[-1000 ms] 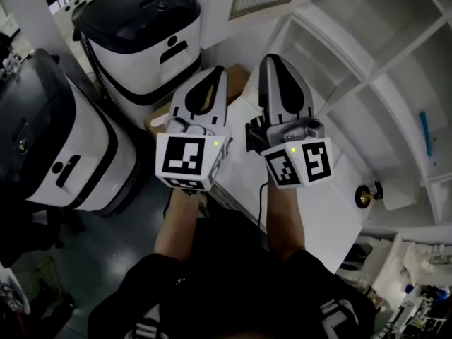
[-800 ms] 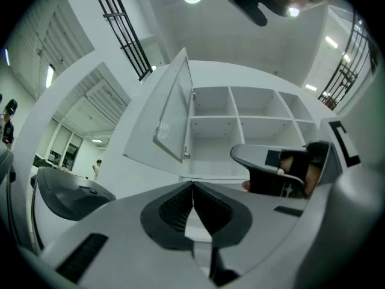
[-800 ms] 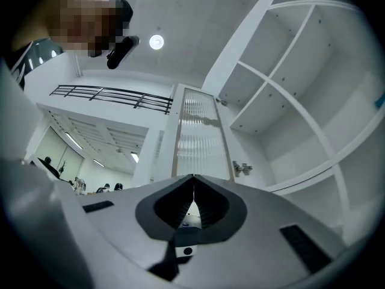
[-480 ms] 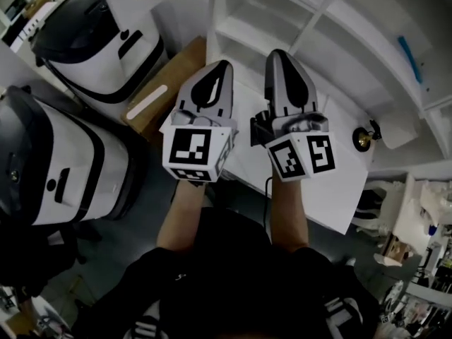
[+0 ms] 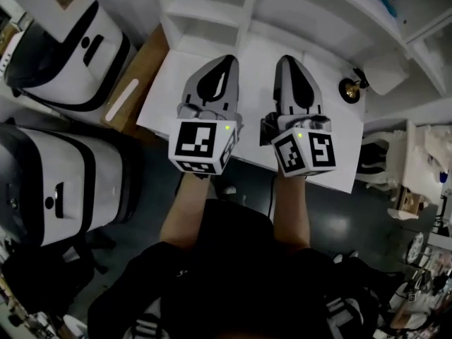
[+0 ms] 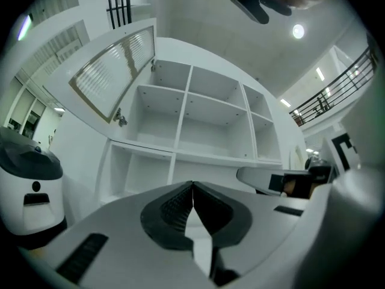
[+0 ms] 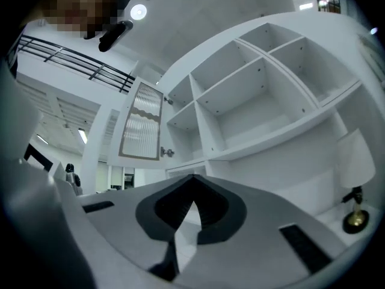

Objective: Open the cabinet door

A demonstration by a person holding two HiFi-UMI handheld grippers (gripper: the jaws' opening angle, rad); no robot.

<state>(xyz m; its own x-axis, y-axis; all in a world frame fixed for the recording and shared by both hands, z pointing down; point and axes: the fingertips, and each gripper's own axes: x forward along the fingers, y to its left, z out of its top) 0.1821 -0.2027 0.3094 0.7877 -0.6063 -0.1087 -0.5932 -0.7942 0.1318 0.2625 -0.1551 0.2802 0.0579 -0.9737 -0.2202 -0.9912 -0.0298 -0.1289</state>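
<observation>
Pointing side by side at white shelves (image 6: 184,101), left gripper (image 5: 227,62) and right gripper (image 5: 288,61) both with jaws closed on nothing, ribbed-glass cabinet door (image 6: 112,71) standing swung open at the shelves' upper left, well clear of both tips.

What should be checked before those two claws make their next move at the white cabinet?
1. Left gripper free to grasp: ok, jaws together, nothing between them.
2. Right gripper free to grasp: ok, jaws together, nothing held.
3. Glass-panelled cabinet door open: ok, it stands swung out from the shelf unit.
4. Door knob visible: ok, it shows at the door's lower edge.
5. Grippers clear of the shelves: ok, no contact shows in either gripper view.
6. Whether the brass knob belongs to another door that needs opening: cannot tell.
</observation>
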